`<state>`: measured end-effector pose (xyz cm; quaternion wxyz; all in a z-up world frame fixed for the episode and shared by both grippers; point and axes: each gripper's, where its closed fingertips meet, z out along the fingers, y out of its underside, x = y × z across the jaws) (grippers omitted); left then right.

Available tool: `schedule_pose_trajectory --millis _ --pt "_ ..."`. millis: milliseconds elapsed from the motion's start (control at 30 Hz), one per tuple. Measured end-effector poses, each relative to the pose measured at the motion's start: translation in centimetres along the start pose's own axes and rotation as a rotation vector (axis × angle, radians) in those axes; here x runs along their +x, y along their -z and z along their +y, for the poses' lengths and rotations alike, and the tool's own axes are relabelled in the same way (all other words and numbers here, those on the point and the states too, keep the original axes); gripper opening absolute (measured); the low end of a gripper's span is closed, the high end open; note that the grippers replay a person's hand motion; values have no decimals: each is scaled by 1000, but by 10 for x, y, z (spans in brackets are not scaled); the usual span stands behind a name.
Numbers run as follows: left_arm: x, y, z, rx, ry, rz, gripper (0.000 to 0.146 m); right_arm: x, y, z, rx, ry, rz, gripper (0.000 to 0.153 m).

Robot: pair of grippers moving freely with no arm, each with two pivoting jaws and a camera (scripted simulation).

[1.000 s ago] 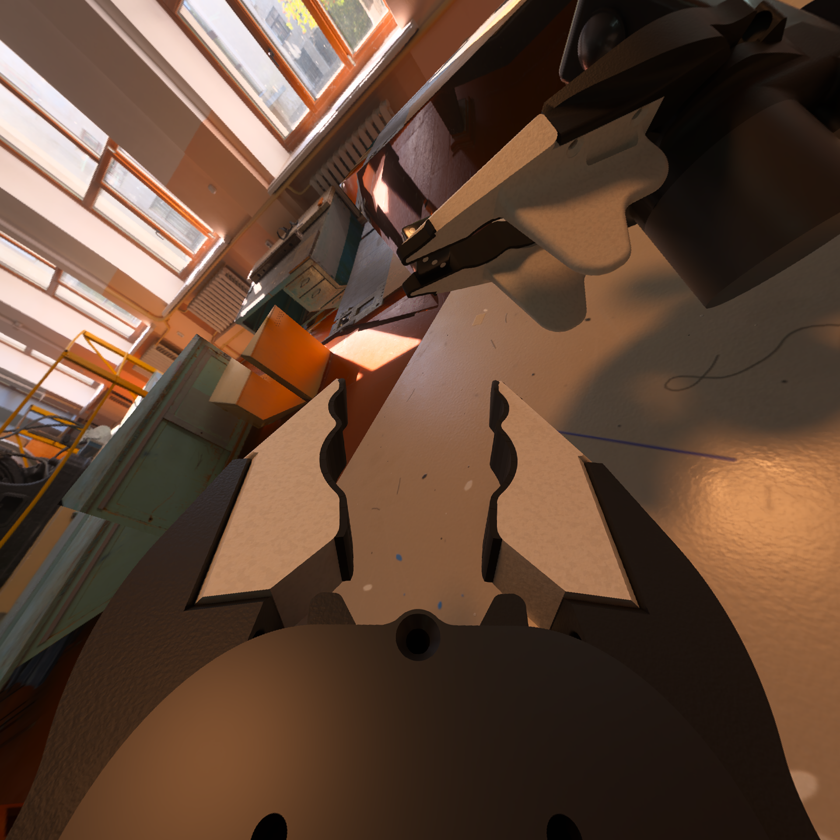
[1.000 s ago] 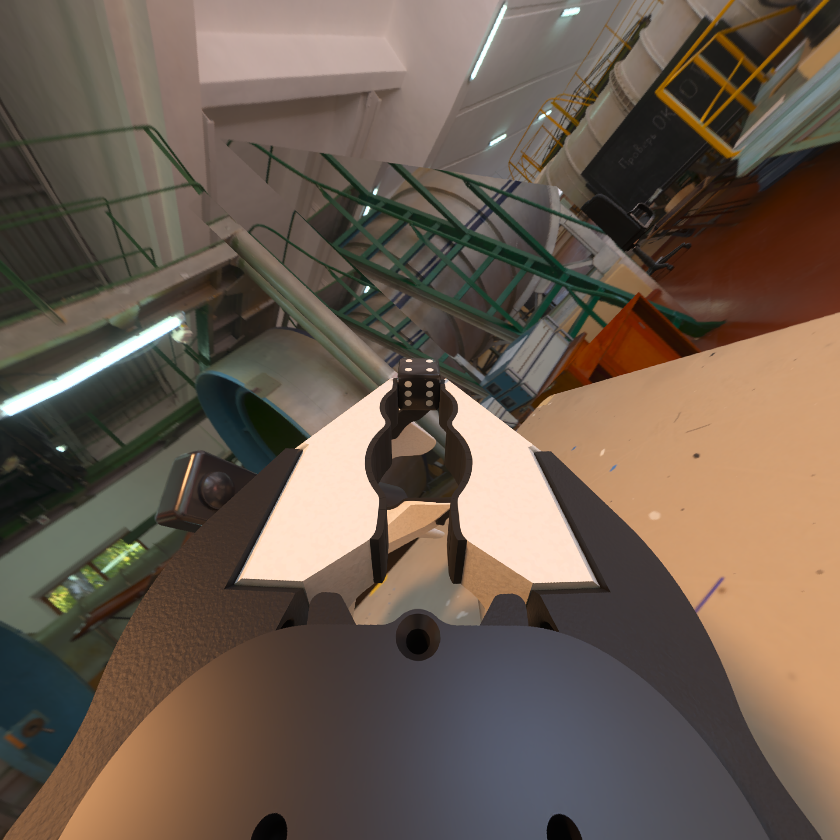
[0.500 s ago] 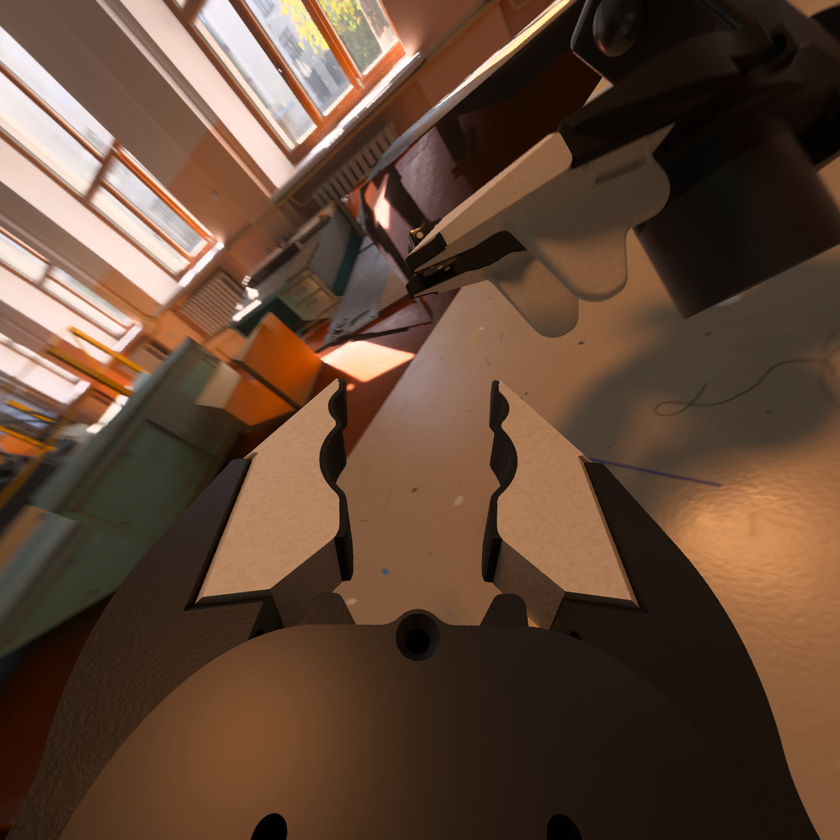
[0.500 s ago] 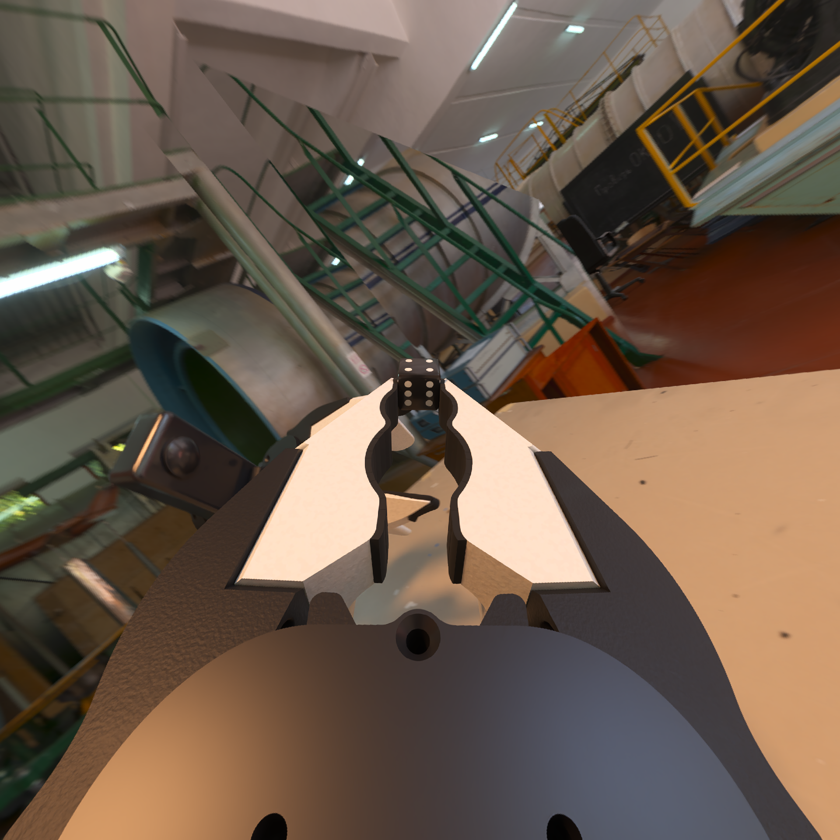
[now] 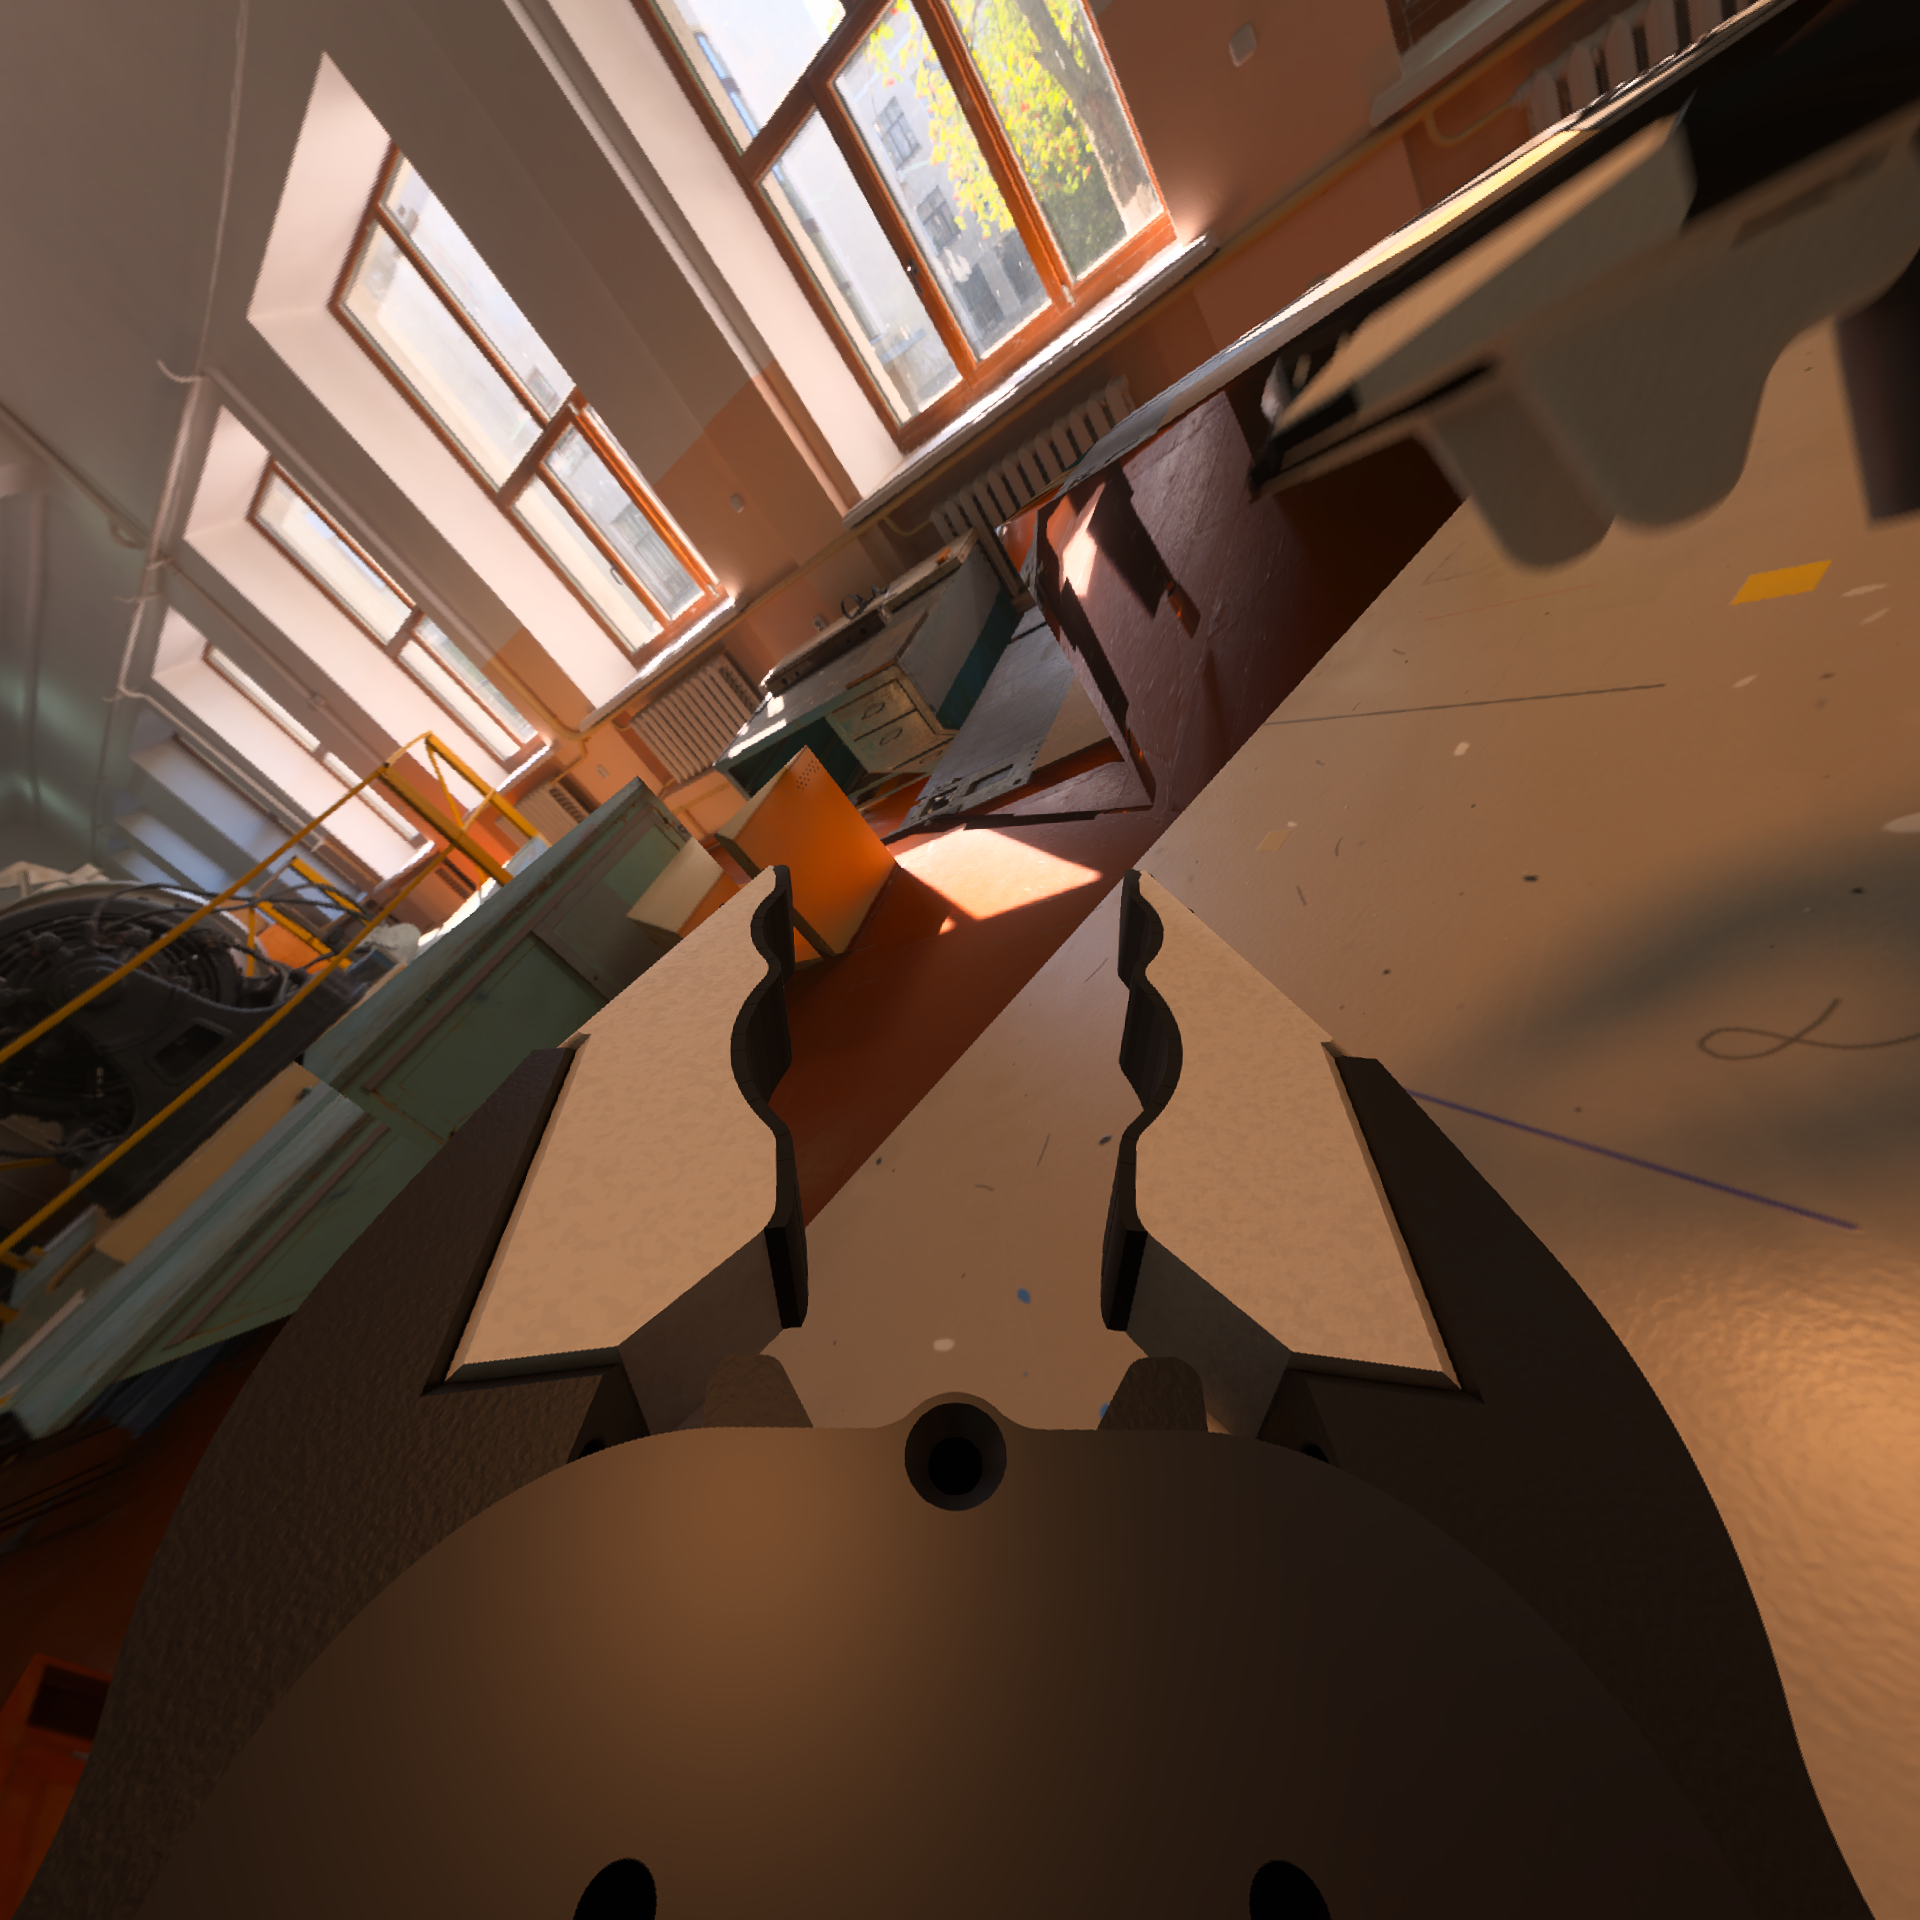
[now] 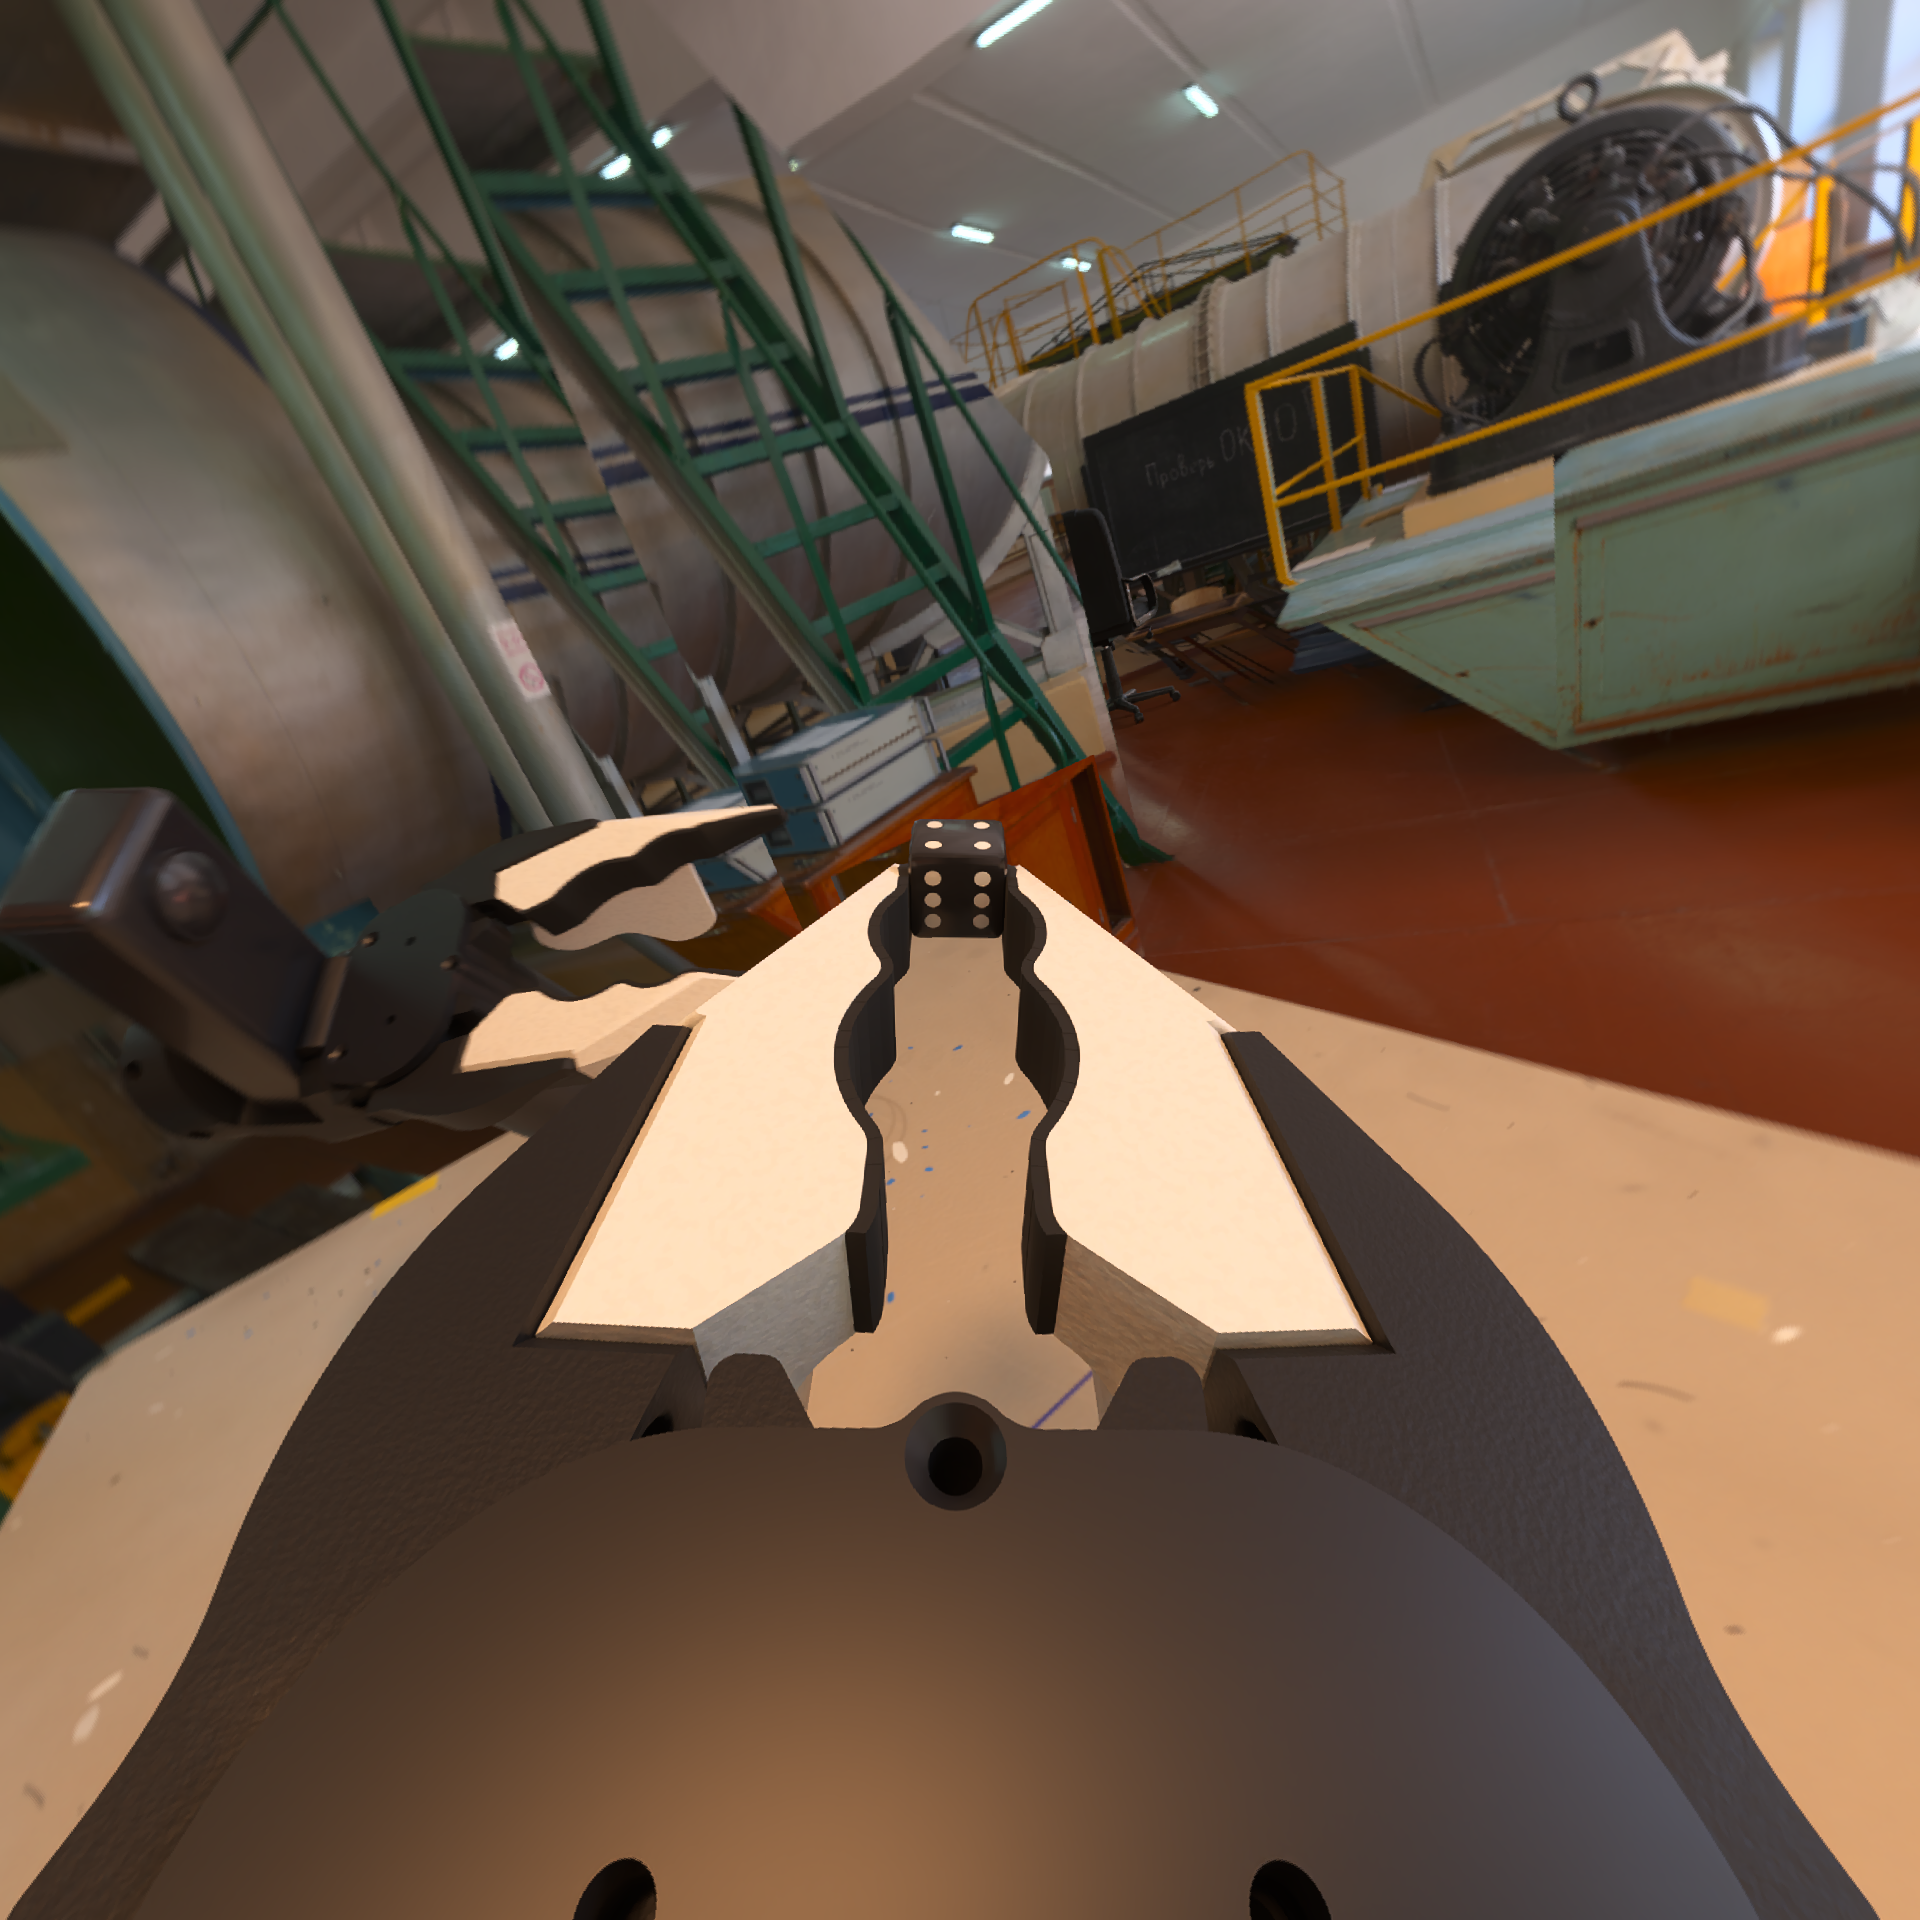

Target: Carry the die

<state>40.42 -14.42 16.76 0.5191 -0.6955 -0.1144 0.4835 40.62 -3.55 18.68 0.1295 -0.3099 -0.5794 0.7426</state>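
Right gripper (image 6: 956,883), dark textured body with cream wedge fingers, is clamped on a small black die with white pips (image 6: 957,878), pinched right at the fingertips. Die sits upright between the tips, six pips on the near face, two showing on top. It is held above the far edge of a tan, paint-speckled tabletop (image 6: 1558,1299), clear of the surface.

Left gripper (image 5: 951,894), same dark body and cream fingers, has its fingers spread apart with nothing between them. It points along the tabletop (image 5: 1558,883) edge, the left finger (image 5: 644,1143) over the red-orange floor (image 5: 894,1039), the right finger over the table.

In the right wrist view the left gripper (image 6: 665,914) shows at left, near the right one but not touching, fingers spread, tilted on its side. In the left wrist view the right gripper (image 5: 1558,343) shows top right, blurred; die cannot be made out there.

Table marks: thin blue line (image 5: 1662,1174), dark scribble loop (image 5: 1787,1034), small yellow patch (image 5: 1779,582).

Around: green metal stairs (image 6: 727,416), large grey cylindrical tank (image 6: 208,520), pale green cabinet (image 6: 1714,582), yellow railing (image 6: 1507,312), wood-framed windows (image 5: 935,187).
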Motion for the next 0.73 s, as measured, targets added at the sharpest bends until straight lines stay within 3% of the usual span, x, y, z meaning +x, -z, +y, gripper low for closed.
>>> schedule_pose_trajectory --millis 167,333,467,567,733 --pt "-3 -1 15 -28 19 -5 63 -11 24 -44 -101 192 54 16" --pt "6 -4 17 -40 5 26 63 19 93 -68 -388 256 247 16" --pt "9 -6 22 -54 8 42 63 61 162 -61 -612 227 415 16" --pt "8 -7 23 -50 46 49 63 101 210 -40 -867 316 525 16" --pt "9 -7 25 -41 93 67 63 167 263 -7 -1335 482 709 16"
